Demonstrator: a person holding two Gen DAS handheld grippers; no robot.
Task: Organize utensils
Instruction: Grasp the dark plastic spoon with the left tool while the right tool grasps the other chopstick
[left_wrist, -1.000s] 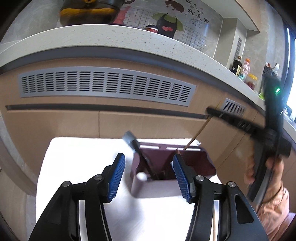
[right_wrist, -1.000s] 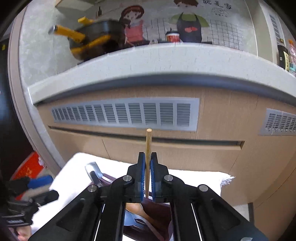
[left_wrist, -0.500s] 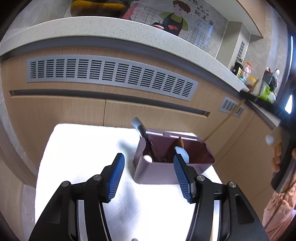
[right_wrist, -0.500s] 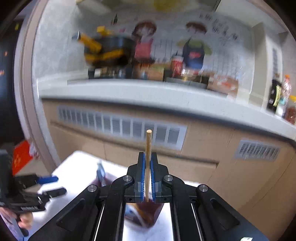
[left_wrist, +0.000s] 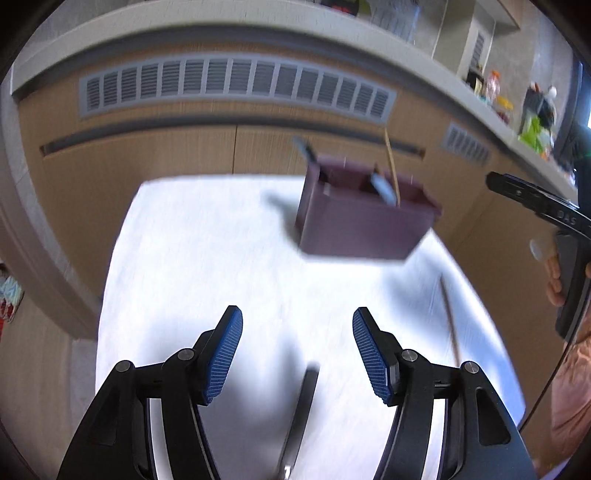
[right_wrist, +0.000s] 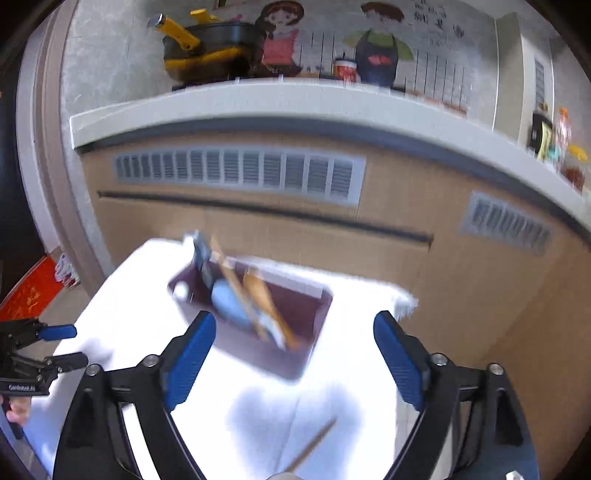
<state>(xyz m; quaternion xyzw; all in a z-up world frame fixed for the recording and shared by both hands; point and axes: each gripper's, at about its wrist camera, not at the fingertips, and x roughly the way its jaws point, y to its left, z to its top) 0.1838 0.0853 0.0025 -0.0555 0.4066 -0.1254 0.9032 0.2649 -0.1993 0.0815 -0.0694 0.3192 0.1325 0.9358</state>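
Observation:
A maroon utensil holder (left_wrist: 354, 229) stands on a white cloth (left_wrist: 207, 258). A wooden chopstick (left_wrist: 391, 166), a blue spoon (left_wrist: 384, 190) and a dark handle stick out of it. My left gripper (left_wrist: 297, 314) hangs in front of the holder, its jaws opening with nothing between them. A dark utensil handle (left_wrist: 303, 402) lies on the cloth below it. My right gripper (right_wrist: 295, 321) hovers over the near side of the holder (right_wrist: 258, 354), jaws opening wide and empty. A second chopstick (right_wrist: 314, 443) lies loose on the cloth.
Wooden cabinet fronts with grey vents (right_wrist: 240, 173) rise right behind the cloth under a pale counter (right_wrist: 295, 99). A black and yellow pan (right_wrist: 207, 48) sits on it. Jars and bottles (left_wrist: 495, 88) stand far right. The loose chopstick (left_wrist: 450, 321) lies near the cloth's right edge.
The right gripper has opened and let go of the chopstick, which now stands in the holder. Both grippers have drawn back and lower. The left jaws stand a little wider.

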